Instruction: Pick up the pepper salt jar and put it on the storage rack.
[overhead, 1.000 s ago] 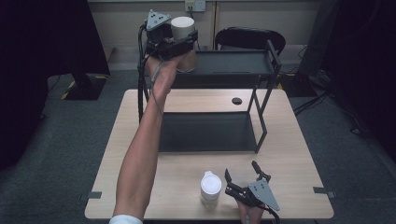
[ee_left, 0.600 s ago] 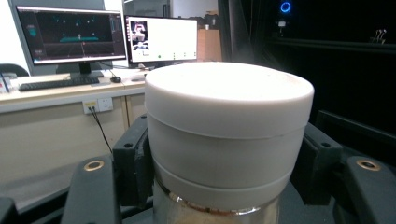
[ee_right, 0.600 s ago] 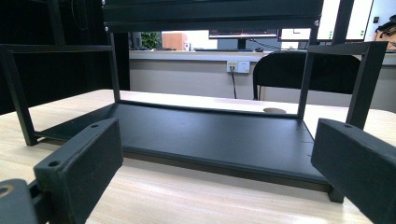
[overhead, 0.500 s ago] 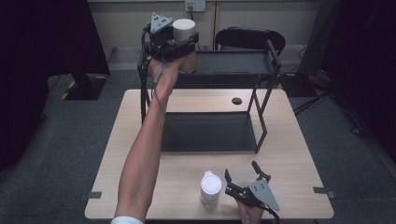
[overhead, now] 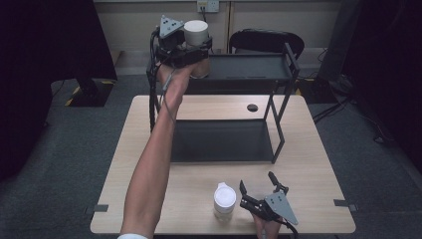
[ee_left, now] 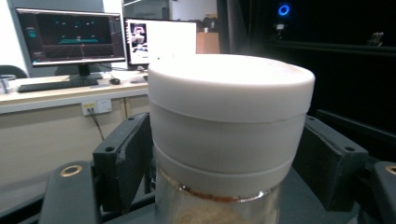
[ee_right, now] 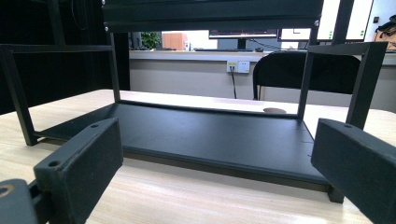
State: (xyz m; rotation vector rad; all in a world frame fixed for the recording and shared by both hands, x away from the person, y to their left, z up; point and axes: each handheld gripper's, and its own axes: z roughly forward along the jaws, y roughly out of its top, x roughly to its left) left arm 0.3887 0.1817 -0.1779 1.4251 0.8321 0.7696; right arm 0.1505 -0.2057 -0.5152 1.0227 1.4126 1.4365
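Note:
My left gripper (overhead: pixel 191 50) is raised at the far left end of a black two-level rack and is shut on a glass jar with a white lid (overhead: pixel 195 31), held over the top shelf (overhead: pixel 249 67). In the left gripper view the jar (ee_left: pixel 229 121) sits upright between the two pads (ee_left: pixel 123 163). A second white-lidded jar (overhead: pixel 224 199) stands on the table near its front edge. Just to its right my right gripper (overhead: pixel 259 191) rests low and open, with nothing in it. In the right gripper view my right gripper (ee_right: pixel 215 149) faces the rack's lower shelf (ee_right: pixel 210 135).
The rack's lower shelf (overhead: pixel 221 141) lies on the wooden table (overhead: pixel 308 164), and thin black posts (overhead: pixel 278 124) carry the top shelf. A cable hole (overhead: pixel 252 107) is in the table behind the rack. A black chair (overhead: pixel 266 40) stands beyond the table.
The left gripper with its jar has dropped slightly toward the top shelf. The right gripper and the jar on the table have not moved.

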